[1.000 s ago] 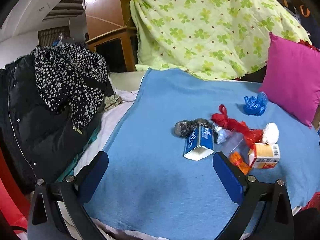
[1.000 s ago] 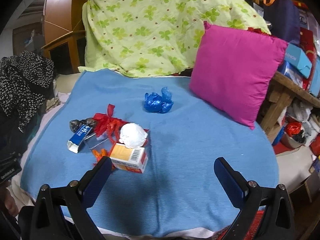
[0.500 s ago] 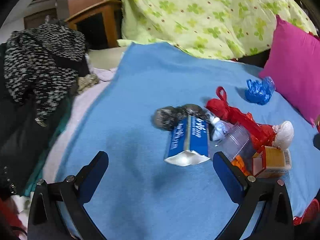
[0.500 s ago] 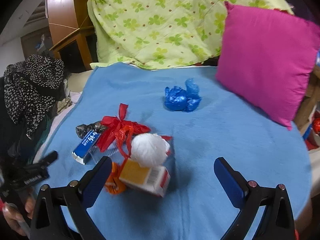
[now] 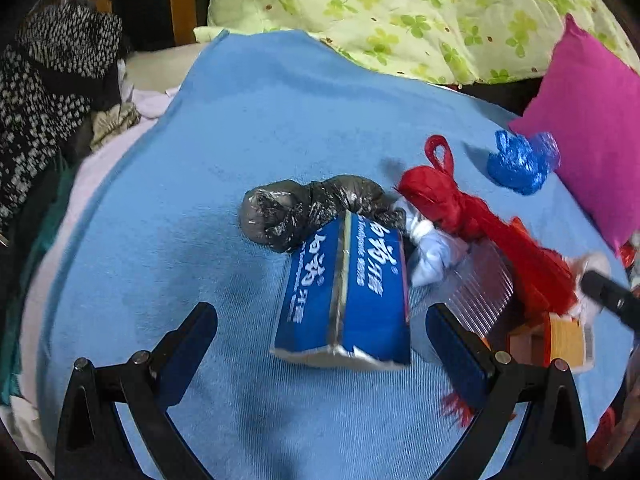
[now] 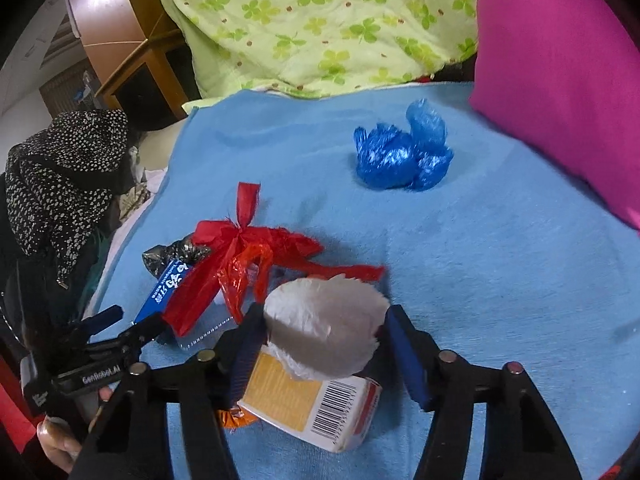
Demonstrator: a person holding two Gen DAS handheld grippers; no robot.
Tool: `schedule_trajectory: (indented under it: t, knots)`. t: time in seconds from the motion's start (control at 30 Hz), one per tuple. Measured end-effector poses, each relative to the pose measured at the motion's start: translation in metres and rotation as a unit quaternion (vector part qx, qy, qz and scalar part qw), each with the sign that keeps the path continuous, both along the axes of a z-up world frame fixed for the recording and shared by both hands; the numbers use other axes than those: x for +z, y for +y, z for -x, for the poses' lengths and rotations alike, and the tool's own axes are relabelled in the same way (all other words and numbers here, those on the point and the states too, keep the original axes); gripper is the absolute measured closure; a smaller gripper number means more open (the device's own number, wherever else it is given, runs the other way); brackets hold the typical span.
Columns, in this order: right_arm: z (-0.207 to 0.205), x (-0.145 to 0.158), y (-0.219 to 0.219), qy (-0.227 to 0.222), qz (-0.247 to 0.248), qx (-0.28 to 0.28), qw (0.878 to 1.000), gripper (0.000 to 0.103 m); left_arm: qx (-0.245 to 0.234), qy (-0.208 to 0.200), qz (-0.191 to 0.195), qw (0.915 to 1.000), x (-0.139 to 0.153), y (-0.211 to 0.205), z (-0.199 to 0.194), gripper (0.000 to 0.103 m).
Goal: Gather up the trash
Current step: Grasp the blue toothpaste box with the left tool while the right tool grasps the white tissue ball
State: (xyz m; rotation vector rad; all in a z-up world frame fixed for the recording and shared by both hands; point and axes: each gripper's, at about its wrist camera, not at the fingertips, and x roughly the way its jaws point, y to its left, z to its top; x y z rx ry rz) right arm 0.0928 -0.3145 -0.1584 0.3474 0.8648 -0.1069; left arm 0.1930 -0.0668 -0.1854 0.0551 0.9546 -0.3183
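Trash lies in a heap on the blue blanket (image 5: 248,120). My left gripper (image 5: 320,340) is open, and the near end of a blue carton (image 5: 344,292) lies between its fingertips, untouched. Behind the carton are a black crumpled bag (image 5: 304,212) and a red plastic bag (image 5: 460,208). My right gripper (image 6: 324,340) is closing on a white paper wad (image 6: 320,324), its pads against both sides. The wad rests on a yellow and white box (image 6: 312,408). A blue crumpled bag (image 6: 404,156) lies apart, farther back.
A pink pillow (image 6: 560,80) leans at the right and a green clover quilt (image 6: 320,20) is heaped behind the blanket. Dark spotted clothes (image 5: 44,80) pile up at the left edge. A clear ridged plastic piece (image 5: 476,284) lies beside the carton.
Both grippers have come down and forward onto the trash heap. The right gripper's jaws have narrowed from wide open around the white wad. The left jaws have stayed wide.
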Motion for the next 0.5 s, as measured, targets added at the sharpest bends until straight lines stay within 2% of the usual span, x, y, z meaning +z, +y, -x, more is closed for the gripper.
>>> schedule_trajectory:
  t: [0.1, 0.2, 0.27, 0.33, 0.5]
  knots:
    - [-0.004, -0.005, 0.001, 0.004, -0.003, 0.001, 1.000, 0.049, 0.001, 0.011, 0.010, 0.9999, -0.004, 0.001, -0.009, 0.000]
    - [-0.005, -0.009, 0.001, 0.006, -0.006, 0.000, 1.000, 0.054, -0.007, 0.027, 0.018, 0.9995, -0.011, 0.001, -0.015, 0.009]
    - [-0.003, -0.010, 0.001, 0.003, -0.006, -0.002, 1.000, 0.055, -0.014, 0.040, 0.027, 0.9987, -0.014, 0.002, -0.016, 0.023]
    - [-0.001, -0.009, 0.001, -0.001, -0.008, -0.003, 1.000, 0.057, -0.018, 0.042, 0.029, 0.9985, -0.015, 0.003, -0.014, 0.024]
    - [0.010, -0.006, 0.000, -0.019, -0.012, -0.011, 1.000, 0.057, -0.019, 0.031, 0.048, 0.9982, -0.009, 0.014, -0.007, 0.035]
